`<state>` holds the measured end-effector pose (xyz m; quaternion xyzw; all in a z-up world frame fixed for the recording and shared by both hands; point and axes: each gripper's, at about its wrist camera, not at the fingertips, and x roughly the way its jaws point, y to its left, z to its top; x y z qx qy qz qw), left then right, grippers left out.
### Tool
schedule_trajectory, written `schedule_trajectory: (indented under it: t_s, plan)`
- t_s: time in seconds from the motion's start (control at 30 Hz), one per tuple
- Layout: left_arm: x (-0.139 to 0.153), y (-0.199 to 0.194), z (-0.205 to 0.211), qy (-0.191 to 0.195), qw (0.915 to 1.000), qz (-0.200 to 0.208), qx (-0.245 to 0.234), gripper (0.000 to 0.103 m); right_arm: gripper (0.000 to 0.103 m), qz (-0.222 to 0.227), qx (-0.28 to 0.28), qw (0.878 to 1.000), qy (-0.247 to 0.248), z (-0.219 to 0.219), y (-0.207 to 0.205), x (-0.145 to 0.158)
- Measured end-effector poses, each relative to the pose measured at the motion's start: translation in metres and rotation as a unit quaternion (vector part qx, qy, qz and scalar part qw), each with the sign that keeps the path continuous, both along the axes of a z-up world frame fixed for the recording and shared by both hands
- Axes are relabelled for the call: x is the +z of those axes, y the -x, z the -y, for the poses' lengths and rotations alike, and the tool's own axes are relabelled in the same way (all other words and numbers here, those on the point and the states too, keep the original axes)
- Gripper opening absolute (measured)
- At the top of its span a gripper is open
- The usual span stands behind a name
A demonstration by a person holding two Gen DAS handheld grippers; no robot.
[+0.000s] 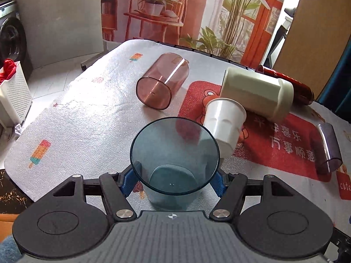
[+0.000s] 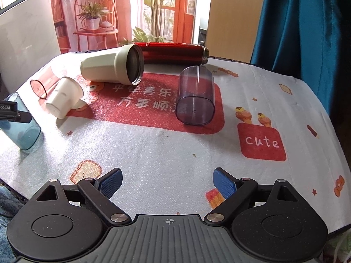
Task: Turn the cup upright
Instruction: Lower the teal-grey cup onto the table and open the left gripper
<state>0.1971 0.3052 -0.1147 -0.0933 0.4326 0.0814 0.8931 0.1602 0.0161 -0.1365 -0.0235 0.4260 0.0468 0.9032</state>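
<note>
My left gripper (image 1: 174,182) is shut on a clear blue cup (image 1: 174,160), blue pads on its two sides; the cup stands nearly upright, slightly tilted, its base on the table and its mouth toward the camera. In the right wrist view the blue cup (image 2: 20,125) shows at the far left, held by the left gripper. My right gripper (image 2: 167,183) is open and empty above the table's near edge. On their sides lie a pink clear cup (image 1: 161,81), a white cup (image 1: 223,126), a cream tumbler (image 1: 256,92), a red flask (image 1: 287,83) and a grey clear cup (image 2: 196,95).
The table (image 2: 164,151) has a white patterned cover with a red mat (image 2: 153,107) in the middle. A white laundry basket (image 1: 13,94) stands on the floor at left. A blue curtain (image 2: 307,32) hangs at right, a printed backdrop behind the table.
</note>
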Motion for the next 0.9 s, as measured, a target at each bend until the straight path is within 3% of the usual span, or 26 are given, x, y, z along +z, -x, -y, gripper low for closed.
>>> schedule_trajectory:
  t_s: [0.17,0.37,0.5,0.6,0.9]
  plan:
    - [-0.001,0.002,0.002,0.019,0.9998,0.003,-0.01,0.07,0.088,0.0,-0.001,1.0,-0.002,0.001,0.0,0.0]
    - [-0.002,0.005,0.009,0.007,0.9996,-0.005,-0.029,0.072,0.088,0.002,-0.001,1.0,-0.002,0.001,0.0,0.0]
    - [0.005,0.012,0.006,0.017,0.9994,0.002,-0.029,0.093,0.088,0.003,-0.003,1.0,-0.004,0.002,0.002,0.002]
    - [0.014,0.018,0.001,0.013,0.9995,0.002,-0.028,0.093,0.088,0.003,0.0,1.0,-0.007,0.001,0.003,0.005]
    - [0.05,0.05,-0.01,-0.039,0.9975,-0.034,-0.049,0.1,0.103,0.01,0.035,0.999,-0.011,-0.016,0.013,0.04]
